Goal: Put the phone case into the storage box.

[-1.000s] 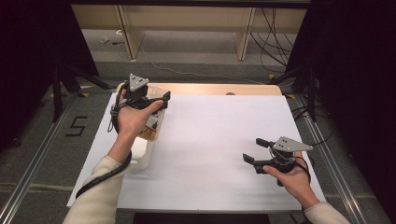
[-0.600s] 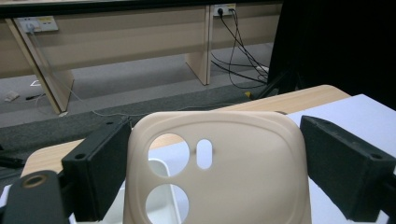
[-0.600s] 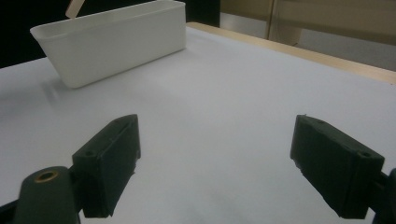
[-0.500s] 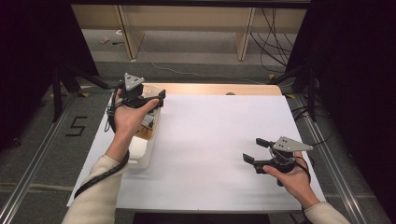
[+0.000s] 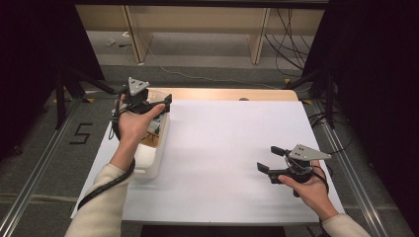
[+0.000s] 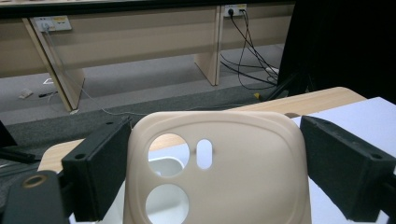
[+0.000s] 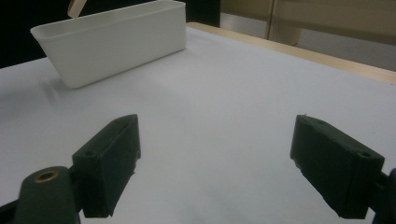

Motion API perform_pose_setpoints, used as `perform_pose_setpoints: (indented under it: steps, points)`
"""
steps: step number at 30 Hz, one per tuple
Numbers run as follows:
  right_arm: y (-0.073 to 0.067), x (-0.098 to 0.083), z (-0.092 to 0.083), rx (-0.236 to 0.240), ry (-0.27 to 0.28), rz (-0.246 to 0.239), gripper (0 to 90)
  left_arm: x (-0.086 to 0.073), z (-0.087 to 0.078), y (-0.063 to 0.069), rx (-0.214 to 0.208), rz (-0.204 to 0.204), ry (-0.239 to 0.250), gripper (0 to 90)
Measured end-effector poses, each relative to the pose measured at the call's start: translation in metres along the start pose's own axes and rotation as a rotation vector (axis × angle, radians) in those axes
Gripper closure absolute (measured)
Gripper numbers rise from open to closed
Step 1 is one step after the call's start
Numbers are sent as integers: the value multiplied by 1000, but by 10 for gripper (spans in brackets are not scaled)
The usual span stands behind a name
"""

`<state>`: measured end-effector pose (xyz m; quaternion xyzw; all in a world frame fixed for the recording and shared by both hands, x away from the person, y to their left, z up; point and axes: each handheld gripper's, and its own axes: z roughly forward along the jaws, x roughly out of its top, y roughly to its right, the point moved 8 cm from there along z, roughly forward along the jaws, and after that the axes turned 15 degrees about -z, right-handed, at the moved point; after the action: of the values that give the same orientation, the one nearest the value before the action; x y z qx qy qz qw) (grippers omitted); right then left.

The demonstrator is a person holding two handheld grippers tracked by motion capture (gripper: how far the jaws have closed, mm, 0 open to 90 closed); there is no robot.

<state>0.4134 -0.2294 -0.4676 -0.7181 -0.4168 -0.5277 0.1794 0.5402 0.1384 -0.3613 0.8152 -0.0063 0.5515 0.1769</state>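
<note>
A beige phone case point(image 6: 224, 172) with round camera cut-outs stands between the black jaws of my left gripper point(image 6: 215, 168), and both pads press on its sides. In the high view the left gripper point(image 5: 157, 102) hangs over the far end of a white plastic bin point(image 5: 154, 160) at the left of the table. My right gripper point(image 5: 267, 158) rests low over the white sheet at the right, jaws wide open with nothing between them. In the right gripper view, that gripper point(image 7: 215, 154) faces the bin point(image 7: 116, 39) across bare sheet.
A white sheet point(image 5: 227, 133) covers most of the wooden table point(image 5: 222, 94). The bin holds some small items under the left hand. Beyond the table are wooden furniture legs and loose cables on the floor. Metal rails run along both sides.
The left gripper has drifted slightly left and away over the bin with the case in it. The right gripper has stayed where it was.
</note>
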Motion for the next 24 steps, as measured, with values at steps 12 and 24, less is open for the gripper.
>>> perform_pose_setpoints:
  steps: [12, 24]
  points:
    - [0, 0, 0, 0, 0, 1, 168, 0, 1, -8, 21, -4, 4, 116]
    - [0, 0, 0, 0, 0, -1, 168, 1, 1, -15, 41, -8, 10, 116]
